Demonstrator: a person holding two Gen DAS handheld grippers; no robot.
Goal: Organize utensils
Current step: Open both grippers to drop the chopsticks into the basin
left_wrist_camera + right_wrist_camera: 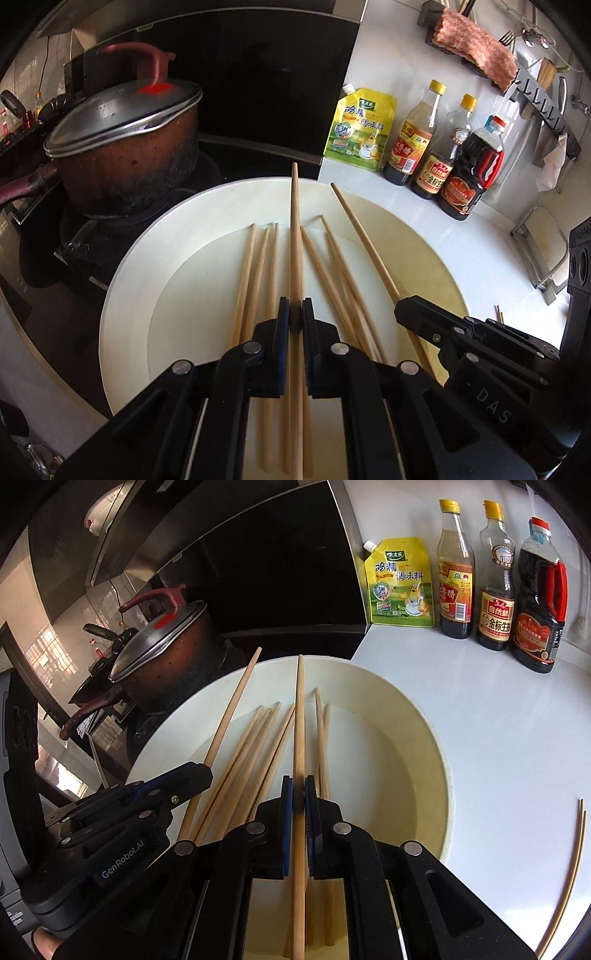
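Chopsticks, one per gripper. Left gripper is clenched on a chopstick that runs straight fwd between its pads, tip out past the far rim of the plate. Right gripper is likewise clamped on its own chopstick, also pointing fwd over the plate. Both held sticks sit above the plate, not lying in it.

In left wrist view the right gripper shows at lower right w/ its stick angling up-left. In right wrist view the left gripper shows at lower left w/ its stick angling up-right. The two grippers are side by side, near each other, apart.

Loose chopsticks lie in the plate's well, roughly parallel, some crossing on the right side under the held ones; exact count hard to tell since grippers cover the near ends. Two more thin sticks lie on the white counter right of the plate, apart from it.

Plate sits at the counter's left edge, partly over the dark stove. Pot w/ metal lid and red handle stands on the burner just left of the plate. Behind the plate, along the wall: yellow pouch, then three sauce bottles in a row. Pink cloth hangs on a wall rack at upper right.
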